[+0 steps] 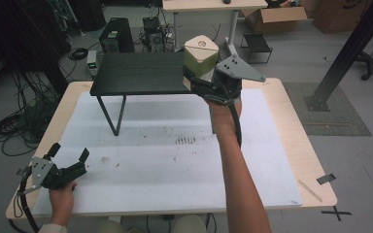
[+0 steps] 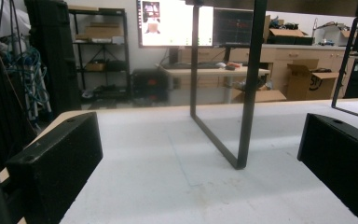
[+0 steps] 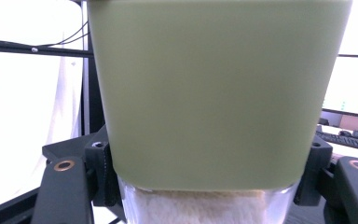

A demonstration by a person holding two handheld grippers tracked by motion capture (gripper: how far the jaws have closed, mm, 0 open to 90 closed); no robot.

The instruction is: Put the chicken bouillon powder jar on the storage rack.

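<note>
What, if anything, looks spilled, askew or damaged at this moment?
Nothing stands out. The right tool holds the green-lidded container upright by the edge of the black shelf, lid on and nothing spilled. The left tool rests open on the white mat, which shows only small dark specks.

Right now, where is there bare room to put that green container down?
The black raised shelf has bare top left of the green container, which the right gripper holds at its right edge. The white mat is bare between the shelf's leg and the right forearm. It is crowded only near the left gripper.
</note>
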